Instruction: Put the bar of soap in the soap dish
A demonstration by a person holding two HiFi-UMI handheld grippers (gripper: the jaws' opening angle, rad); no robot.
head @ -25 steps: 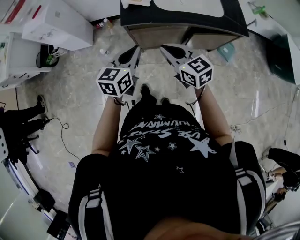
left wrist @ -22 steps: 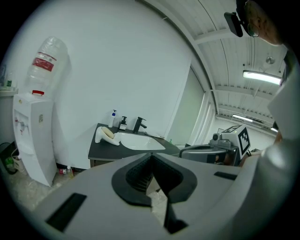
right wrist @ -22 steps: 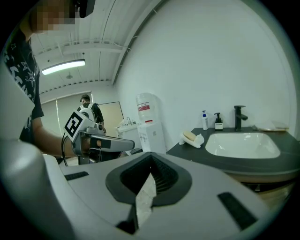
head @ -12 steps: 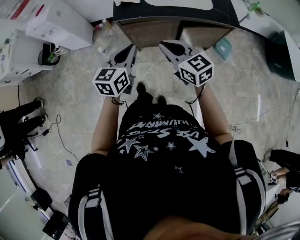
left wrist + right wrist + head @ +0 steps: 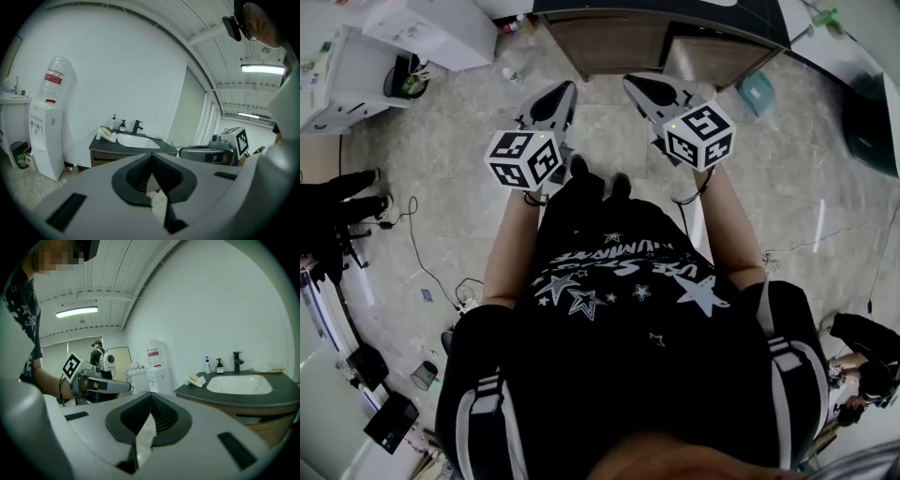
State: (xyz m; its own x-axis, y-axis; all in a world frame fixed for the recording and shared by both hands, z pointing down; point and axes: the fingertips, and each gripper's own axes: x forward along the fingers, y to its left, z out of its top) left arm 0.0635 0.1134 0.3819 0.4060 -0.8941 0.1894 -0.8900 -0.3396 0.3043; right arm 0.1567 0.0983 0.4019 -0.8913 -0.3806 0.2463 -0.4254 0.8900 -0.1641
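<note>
A tan bar of soap point(image 5: 106, 131) lies on a white soap dish point(image 5: 104, 136) at the left end of the dark counter point(image 5: 101, 146), beside the sink. In the right gripper view the soap dish point(image 5: 197, 380) sits left of the basin, several steps away. My left gripper point(image 5: 565, 86) and right gripper point(image 5: 630, 81) are held side by side in front of the person, pointing at the counter. Both are shut with nothing between the jaws, as the left gripper point(image 5: 151, 157) and right gripper point(image 5: 150, 396) show in their own views.
A black faucet point(image 5: 137, 126) and two pump bottles point(image 5: 114, 123) stand behind the white basin point(image 5: 136, 141). A water dispenser point(image 5: 47, 136) stands left of the counter. Another person point(image 5: 97, 352) stands far off. Cables point(image 5: 417, 248) lie on the floor at the left.
In the head view the counter, white cabinet and floor clutter have slid toward the top of the frame. Both grippers stay shut, side by side.
</note>
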